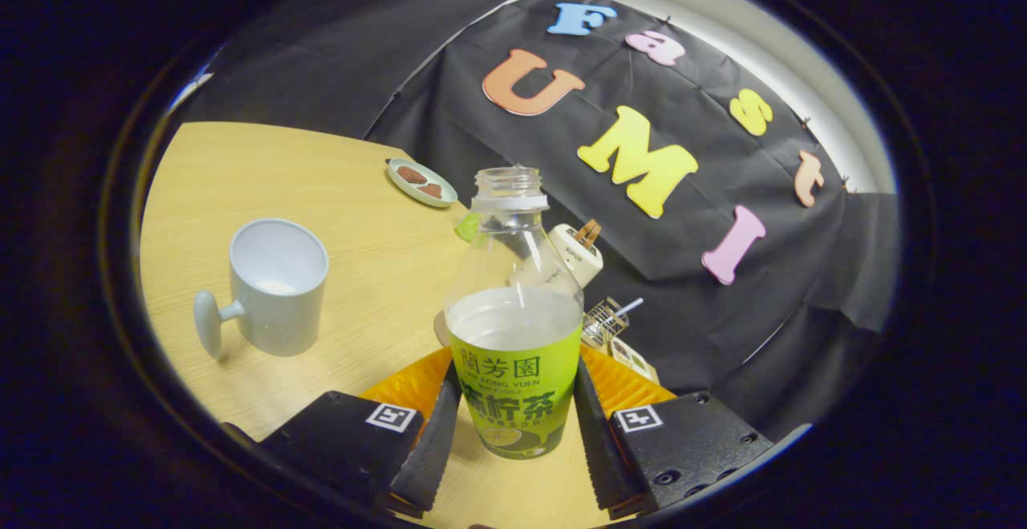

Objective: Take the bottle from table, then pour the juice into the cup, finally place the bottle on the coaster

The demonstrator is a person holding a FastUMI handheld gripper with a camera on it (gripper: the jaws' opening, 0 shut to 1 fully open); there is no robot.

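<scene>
On the worktop (321,192), the cup (277,284) stood to the left of the fingers, well apart from them. The gripper (513,425) was clenched on the uncapped bottle (515,312), both fingers pressing its label. The take looked done; pouring would next call for carrying the bottle left and tilting its mouth over the cup.

The bottle (514,316) is clear, glossy plastic with a smooth printed label wrapped round its lower half (the liquid inside looks cloudy). The cup (277,286) has a matt, smooth glazed look, likely ceramic. The counter (321,192) is pale wood grain with a soft satin finish. The small plate (420,182) looks smooth and glazed. The gripper (513,425) jaws pressing the bottle's sides appear ribbed and matt.
</scene>
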